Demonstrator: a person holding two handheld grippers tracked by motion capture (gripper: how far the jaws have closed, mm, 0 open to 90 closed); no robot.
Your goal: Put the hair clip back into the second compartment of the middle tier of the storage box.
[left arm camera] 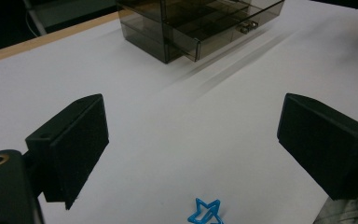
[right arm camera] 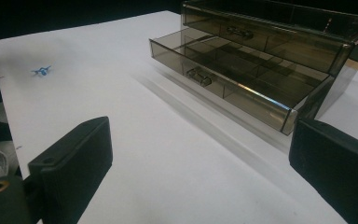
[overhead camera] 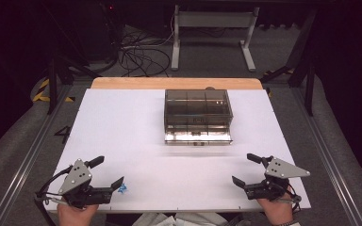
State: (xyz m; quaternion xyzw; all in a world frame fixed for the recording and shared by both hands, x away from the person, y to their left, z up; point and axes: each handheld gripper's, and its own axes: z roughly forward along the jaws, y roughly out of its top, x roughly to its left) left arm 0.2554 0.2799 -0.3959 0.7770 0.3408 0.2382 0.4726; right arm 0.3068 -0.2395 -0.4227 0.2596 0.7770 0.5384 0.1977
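Blue star point(left arm camera: 205, 212): small openwork outline piece, glossy, lying flat on the matte white table point(overhead camera: 122, 136) at the near left edge, just right of the left gripper point(overhead camera: 107, 173). Drawer box point(overhead camera: 197, 115): smoky translucent plastic, rectangular, far centre, lower drawer pulled out. Left gripper: black blocky jaws spread wide, nothing between them. Right gripper point(overhead camera: 243, 169): near right, jaws spread wide, nothing held.

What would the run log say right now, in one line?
left claw: open, empty | blue star: on table, by left claw | right claw: open, empty | bottom drawer: open
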